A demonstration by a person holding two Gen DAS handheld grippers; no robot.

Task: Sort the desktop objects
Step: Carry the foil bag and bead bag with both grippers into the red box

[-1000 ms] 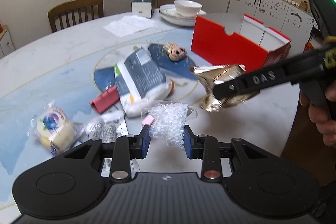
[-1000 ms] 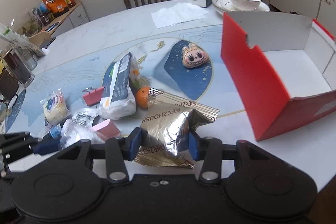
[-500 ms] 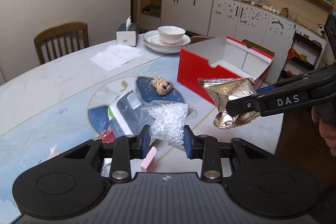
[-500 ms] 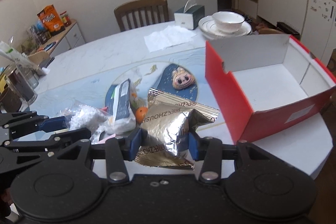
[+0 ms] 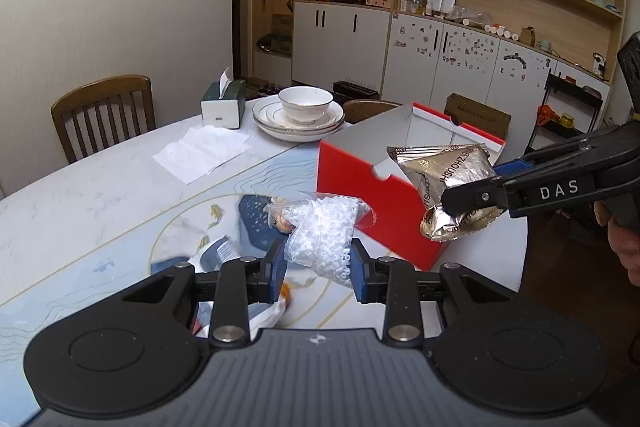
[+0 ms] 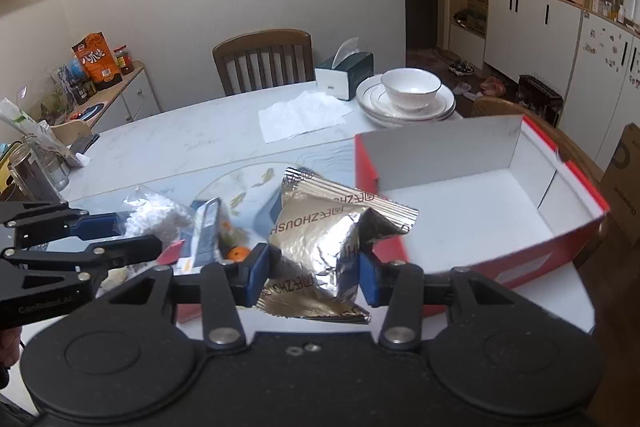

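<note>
Here, the scene from largest to smallest:

Bench: a round white marble-patterned bench (image 6: 192, 143) with a blue and gold fish design is seen below both pairs of tongs.

Box: an open red cardboard box with a white inside (image 6: 472, 203) is set on the bench near its edge; nothing is seen inside it in the right wrist view.

Clutter: a dark blue and white packet (image 6: 206, 231), a small orange fruit (image 6: 237, 253) and a red clip (image 6: 173, 251) are left lying together on the bench, left of the box.

Crockery: a white bowl (image 5: 305, 103) is stacked on white gold-rimmed plates (image 5: 332, 121) at the far side, beside a dark green tissue box (image 5: 224, 103) and a sheet of white paper (image 5: 204, 153).

Foil bag: a crumpled gold foil snack bag (image 6: 328, 243) is clamped between the blue pads of the right tongs (image 6: 316, 275) and is held up in the air, over the near red wall of the box.

Bead bag: a clear plastic bag of small white beads (image 5: 324, 239) is pinched by the left tongs (image 5: 318, 269), narrowly closed on it, and is held above the bench, just left of the box.

Hand: part of a hand (image 5: 624, 247) is seen behind the right tongs.
</note>
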